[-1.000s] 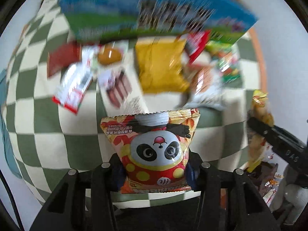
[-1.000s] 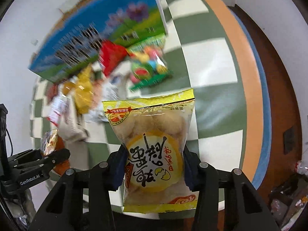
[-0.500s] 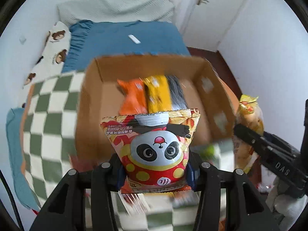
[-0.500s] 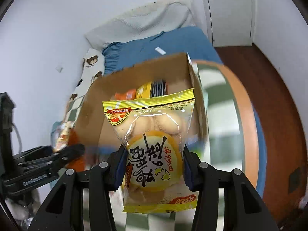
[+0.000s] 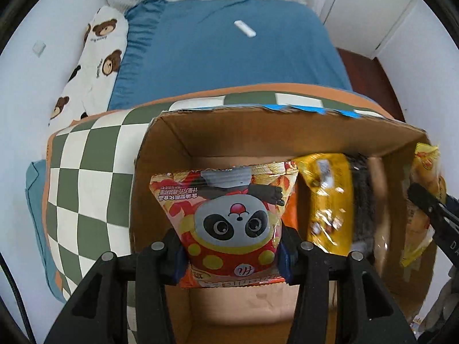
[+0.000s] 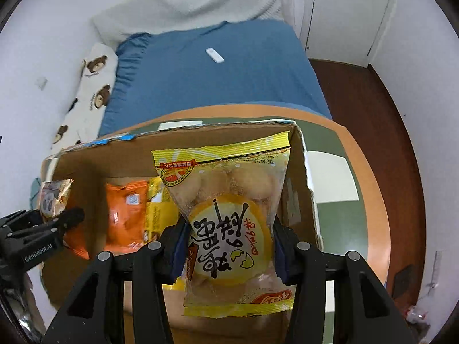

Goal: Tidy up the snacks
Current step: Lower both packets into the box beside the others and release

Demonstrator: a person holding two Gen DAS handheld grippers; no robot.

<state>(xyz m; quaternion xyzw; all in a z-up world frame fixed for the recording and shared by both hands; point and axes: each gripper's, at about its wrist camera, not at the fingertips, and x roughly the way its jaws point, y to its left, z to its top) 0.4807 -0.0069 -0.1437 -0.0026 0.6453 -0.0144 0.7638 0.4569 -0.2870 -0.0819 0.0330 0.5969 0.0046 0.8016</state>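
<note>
left gripper clamped on panda snack bag over cardboard box left part, right gripper clamped on yellow egg-cake bag over box right end, orange packet and yellow packet inside, box on checkered mat, blue bed far side

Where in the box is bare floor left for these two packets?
Box: free floor between its left wall and the orange packet; another strip between the dark packet and the right wall. Crowded mid-box: orange, yellow and dark packets side by side.
</note>
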